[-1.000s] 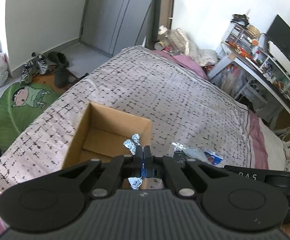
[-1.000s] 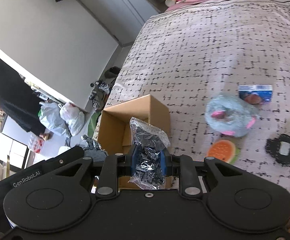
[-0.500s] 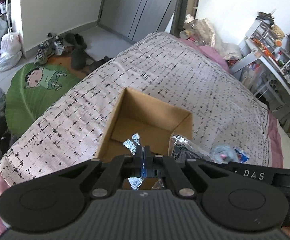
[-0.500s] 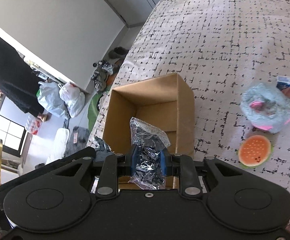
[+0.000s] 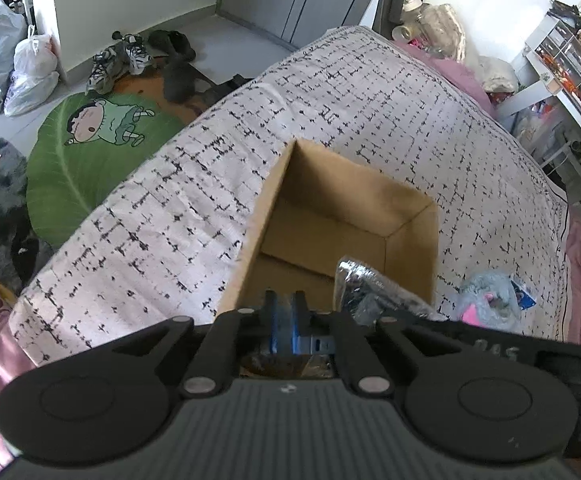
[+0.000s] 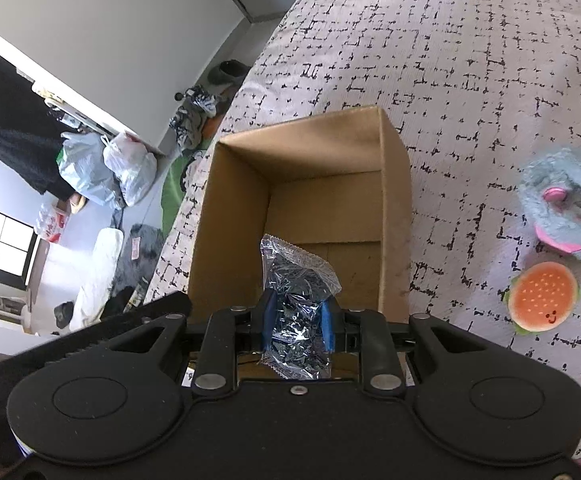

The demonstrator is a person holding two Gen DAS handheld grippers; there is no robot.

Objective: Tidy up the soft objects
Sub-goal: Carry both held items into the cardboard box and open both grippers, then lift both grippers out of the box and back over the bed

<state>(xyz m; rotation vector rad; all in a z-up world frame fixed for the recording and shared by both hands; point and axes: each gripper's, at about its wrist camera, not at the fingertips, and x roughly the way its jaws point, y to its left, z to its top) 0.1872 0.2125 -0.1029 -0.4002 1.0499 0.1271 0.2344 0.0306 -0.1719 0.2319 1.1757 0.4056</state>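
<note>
Left wrist view showed a green cartoon floor mat (image 5: 90,148) at the far left, then the patterned bedspread (image 5: 370,92) with an open cardboard box (image 5: 412,240) standing on it. The left gripper (image 5: 284,312) hung over the near edge of the box with its blue pads (image 5: 278,320) nearly together; the jaws were opening and nothing could be seen between them. Just to its right a crinkly clear packet (image 5: 374,292) reached over the box corner, and a fluffy grey-and-pink plush (image 5: 490,304) lay on the bedspread beyond. In the right wrist view, 2 white plastic bags (image 6: 106,168) sat on the floor at left, and the box (image 6: 230,216) stood in the middle, its inside bare as far as shown. The right gripper (image 6: 296,316) pinched the packet (image 6: 296,280) between its 2 blue pads, above the near part of the box. At right lay the plush (image 6: 566,204) and, just below it, an orange burger-shaped soft toy (image 6: 542,296).
</note>
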